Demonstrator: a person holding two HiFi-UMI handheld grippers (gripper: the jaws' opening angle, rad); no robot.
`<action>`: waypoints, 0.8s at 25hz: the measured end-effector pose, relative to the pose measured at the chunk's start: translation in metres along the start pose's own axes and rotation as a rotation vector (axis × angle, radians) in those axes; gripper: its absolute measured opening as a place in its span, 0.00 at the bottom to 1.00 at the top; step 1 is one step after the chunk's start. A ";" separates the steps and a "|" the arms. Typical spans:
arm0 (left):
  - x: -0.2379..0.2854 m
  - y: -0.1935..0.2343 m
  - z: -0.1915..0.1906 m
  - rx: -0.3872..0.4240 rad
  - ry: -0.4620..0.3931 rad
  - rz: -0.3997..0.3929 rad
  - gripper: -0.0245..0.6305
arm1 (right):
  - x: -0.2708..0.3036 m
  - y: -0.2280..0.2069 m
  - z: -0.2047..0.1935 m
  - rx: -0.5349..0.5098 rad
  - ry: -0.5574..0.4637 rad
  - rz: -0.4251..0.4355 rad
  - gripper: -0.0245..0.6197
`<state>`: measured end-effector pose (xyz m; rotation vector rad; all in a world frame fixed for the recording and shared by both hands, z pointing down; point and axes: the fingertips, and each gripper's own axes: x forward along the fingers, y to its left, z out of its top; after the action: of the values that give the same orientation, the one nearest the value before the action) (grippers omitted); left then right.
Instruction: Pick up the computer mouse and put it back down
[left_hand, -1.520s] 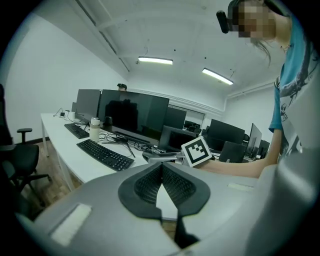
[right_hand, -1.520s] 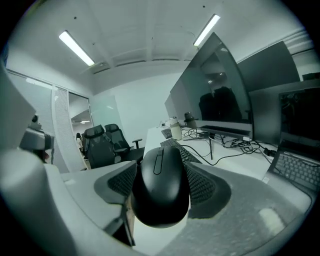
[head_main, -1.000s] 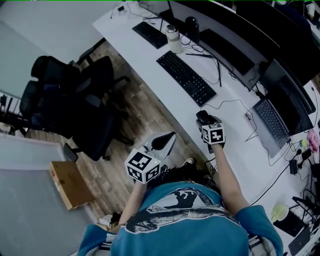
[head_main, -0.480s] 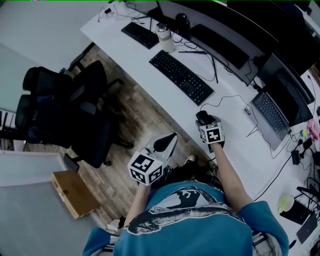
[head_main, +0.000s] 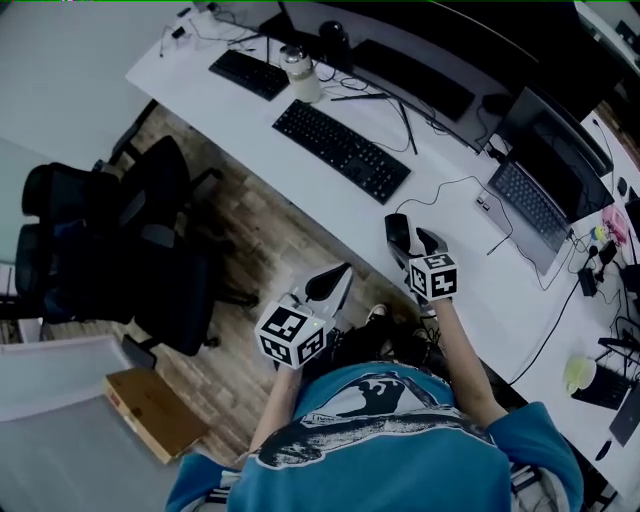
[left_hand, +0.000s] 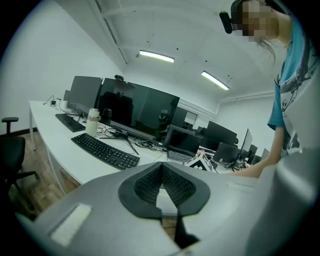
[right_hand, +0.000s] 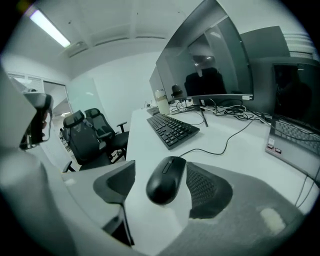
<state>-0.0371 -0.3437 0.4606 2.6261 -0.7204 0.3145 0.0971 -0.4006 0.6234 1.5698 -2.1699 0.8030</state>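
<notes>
Reaching over the front edge of the long white desk (head_main: 300, 165), the right gripper (head_main: 412, 240) has its two jaws spread wide, and they have just been opening further. The black wired computer mouse (right_hand: 166, 179) lies between them on the desk top, close to that front edge. In the right gripper view the jaw on the left stands clear of the mouse and the other is just beside it, so nothing is clamped. The mouse's thin black cable (right_hand: 220, 147) runs away from it across the desk toward the screens. The left gripper (head_main: 335, 283) is off the desk, out in front of its front edge above the wooden plank floor (head_main: 260, 250); its jaws are pressed together with nothing between them. Along the front edge toward the desk's far left corner lies a black full-size keyboard (head_main: 342, 150). Beyond it stand a white bottle with a dark cap (head_main: 298, 72) and a second, smaller black keyboard (head_main: 248, 75). A wide dark curved monitor (head_main: 420, 60) stands along the back edge. An open grey laptop (head_main: 530, 205) sits toward the desk's right end, well apart from the mouse. Black mesh office chairs (head_main: 100, 240) stand on the floor in front of the desk's left part, and a brown cardboard box (head_main: 150, 415) lies near them.
</notes>
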 end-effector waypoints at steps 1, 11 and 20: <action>0.003 -0.001 -0.002 0.002 0.008 -0.021 0.06 | -0.009 0.003 0.002 0.008 -0.019 0.002 0.52; 0.055 -0.027 -0.027 0.040 0.132 -0.250 0.06 | -0.103 0.008 -0.006 0.102 -0.174 -0.086 0.34; 0.092 -0.071 -0.043 0.132 0.244 -0.443 0.06 | -0.181 -0.016 -0.017 0.205 -0.291 -0.254 0.23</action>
<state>0.0735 -0.3095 0.5051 2.7110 -0.0340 0.5501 0.1713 -0.2582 0.5361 2.1326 -2.0654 0.7748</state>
